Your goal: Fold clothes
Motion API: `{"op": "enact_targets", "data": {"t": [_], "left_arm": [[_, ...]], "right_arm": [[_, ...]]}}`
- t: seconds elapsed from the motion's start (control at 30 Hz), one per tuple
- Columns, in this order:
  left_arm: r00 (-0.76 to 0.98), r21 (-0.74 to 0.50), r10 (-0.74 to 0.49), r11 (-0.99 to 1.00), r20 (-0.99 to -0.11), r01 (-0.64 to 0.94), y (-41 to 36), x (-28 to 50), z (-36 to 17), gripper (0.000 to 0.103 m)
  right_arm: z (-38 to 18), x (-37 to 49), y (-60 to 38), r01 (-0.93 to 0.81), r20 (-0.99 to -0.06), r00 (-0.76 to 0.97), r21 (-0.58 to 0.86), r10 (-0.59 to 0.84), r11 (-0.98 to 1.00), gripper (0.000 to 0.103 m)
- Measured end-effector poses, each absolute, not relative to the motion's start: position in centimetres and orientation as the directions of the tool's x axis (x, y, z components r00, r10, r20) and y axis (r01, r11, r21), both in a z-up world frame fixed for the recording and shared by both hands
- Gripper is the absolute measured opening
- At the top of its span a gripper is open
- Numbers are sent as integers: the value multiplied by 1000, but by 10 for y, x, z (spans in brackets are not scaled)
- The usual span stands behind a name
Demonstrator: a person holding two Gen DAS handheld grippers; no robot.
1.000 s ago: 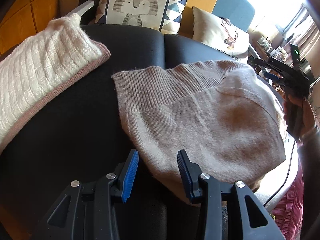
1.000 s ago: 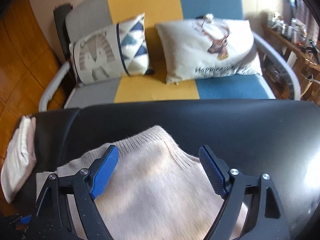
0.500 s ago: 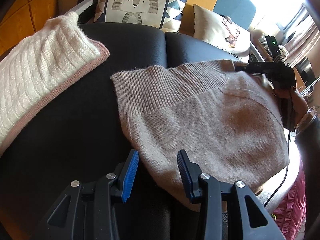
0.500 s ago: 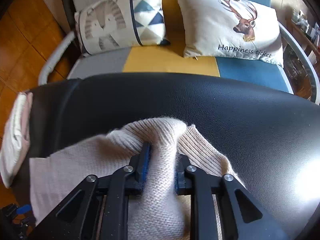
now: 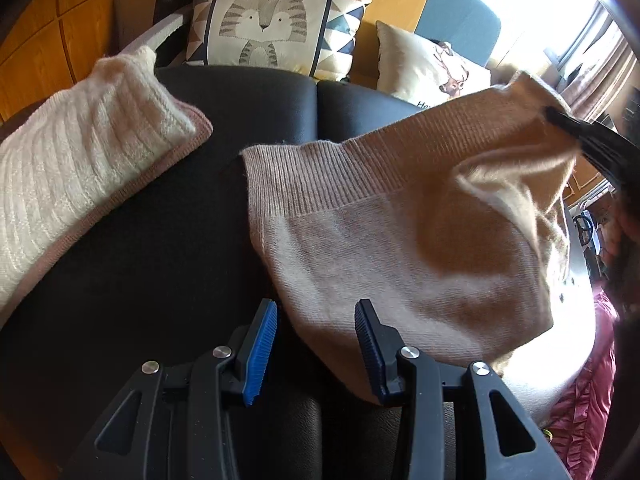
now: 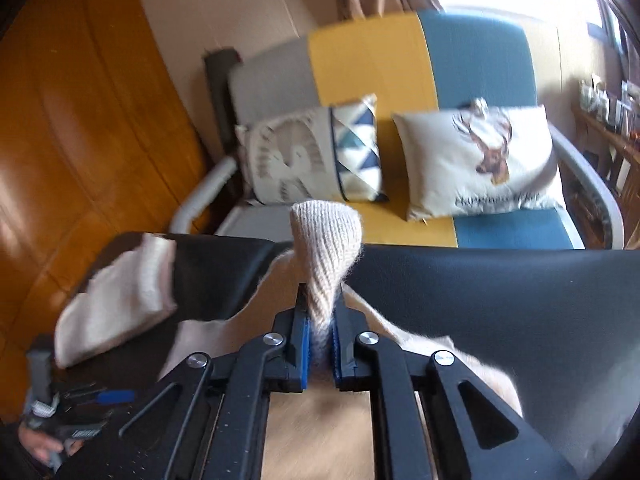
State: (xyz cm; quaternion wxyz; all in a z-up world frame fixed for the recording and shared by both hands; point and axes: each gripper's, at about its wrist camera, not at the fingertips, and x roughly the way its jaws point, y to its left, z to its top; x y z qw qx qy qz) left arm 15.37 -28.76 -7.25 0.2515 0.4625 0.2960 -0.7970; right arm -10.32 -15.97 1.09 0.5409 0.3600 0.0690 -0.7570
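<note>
— Where's the beige knitted sweater?

— On my black leather surface, one corner raised. My right gripper is clamped on that ribbed corner. My left gripper hangs half-spread at the near edge, gripping nothing.

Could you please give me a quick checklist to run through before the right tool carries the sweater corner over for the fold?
1. Right tool clamped on the beige sweater corner: ok.
2. Corner lifted off the black surface: ok.
3. Left tool gripping the near edge: not ok, pads apart, not pressing.
4. White folded knit clear of the sweater: ok.
5. Sleeves tucked underneath: cannot tell.
</note>
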Motion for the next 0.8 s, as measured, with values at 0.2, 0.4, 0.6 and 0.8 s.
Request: {"op": "enact_targets", "data": {"t": [0.2, 0.4, 0.6, 0.8], "left_arm": [[-470, -236, -149, -710, -870, 663, -275, 160, -58, 41], [-483, -230, -162, -722, -861, 653, -263, 166, -48, 41], [-484, -228, -181, -708, -856, 668, -264, 172, -44, 41], [-484, -221, -186, -713, -855, 665, -255, 179, -41, 41]], "right_arm": [[30, -57, -96, 881, -589, -154, 281, -794, -380, 9], [19, -26, -32, 855, -567, -142, 343, -812, -389, 9], [-17, -4, 9, 815, -628, -148, 361, -764, -454, 9], [-55, -9, 48, 714, -679, -182, 406, -711, -570, 9]]}}
